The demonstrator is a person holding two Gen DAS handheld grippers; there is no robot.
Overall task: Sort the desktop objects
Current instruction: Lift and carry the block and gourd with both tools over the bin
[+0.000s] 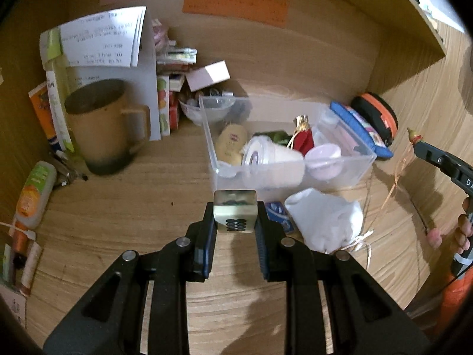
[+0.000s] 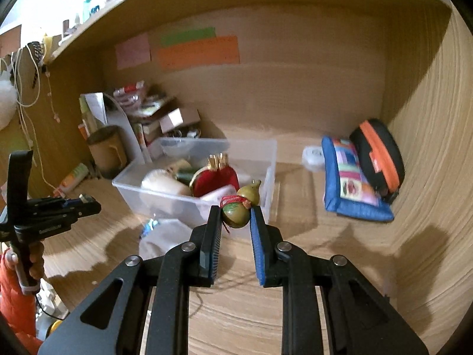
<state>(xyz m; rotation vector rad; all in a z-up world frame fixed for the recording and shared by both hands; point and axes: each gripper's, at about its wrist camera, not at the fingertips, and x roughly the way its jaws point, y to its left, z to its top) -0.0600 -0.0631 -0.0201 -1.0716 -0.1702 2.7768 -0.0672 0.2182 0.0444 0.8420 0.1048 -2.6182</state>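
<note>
My left gripper [image 1: 235, 217] is shut on a mahjong tile [image 1: 235, 214], pale with dark dots on its face, held above the wooden desk just in front of the clear plastic bin [image 1: 354, 162]. In the right wrist view my right gripper [image 2: 236, 214] is shut on a small green gourd charm [image 2: 241, 207] tied with red string, near the clear plastic bin [image 2: 266, 159]. The bin holds a white cup [image 1: 275, 165], a red pouch [image 2: 217, 180], a cream bottle [image 1: 230, 145] and a round pink case [image 1: 323, 161]. The right gripper with the gourd charm [image 1: 414, 136] also shows at the left wrist view's right edge.
A brown mug [image 1: 103, 124], papers and small boxes crowd the back left corner. A white cloth bag [image 1: 325, 219] lies in front of the bin. A blue patchwork pouch [image 2: 351, 177] and a black-and-orange case [image 2: 378, 153] rest against the right wall. Tubes [image 1: 34, 192] lie at the left.
</note>
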